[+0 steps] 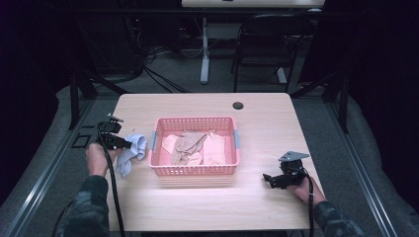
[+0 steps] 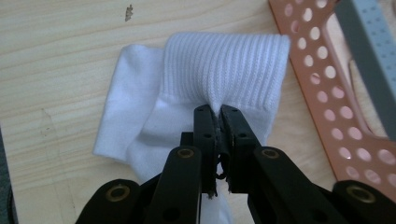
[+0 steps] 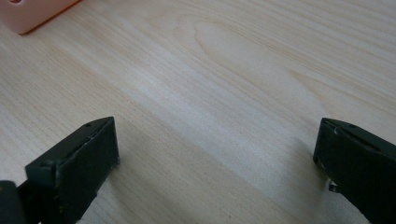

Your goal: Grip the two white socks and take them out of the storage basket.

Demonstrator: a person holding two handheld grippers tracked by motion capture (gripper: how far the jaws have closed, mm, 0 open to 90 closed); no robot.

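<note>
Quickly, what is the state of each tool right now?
Left tool: closed on the white sock, beside the pink basket.
Right tool: open, holding nothing, over the table.

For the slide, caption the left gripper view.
Left gripper pinches a white sock at its ribbed cuff, on the wooden table beside the pink basket.

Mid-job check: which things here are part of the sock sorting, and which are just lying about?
In the job:
white sock, pinched by left gripper
pink basket holding beige socks
right gripper, open over bare table

Lying about:
chair
floor cables
</note>
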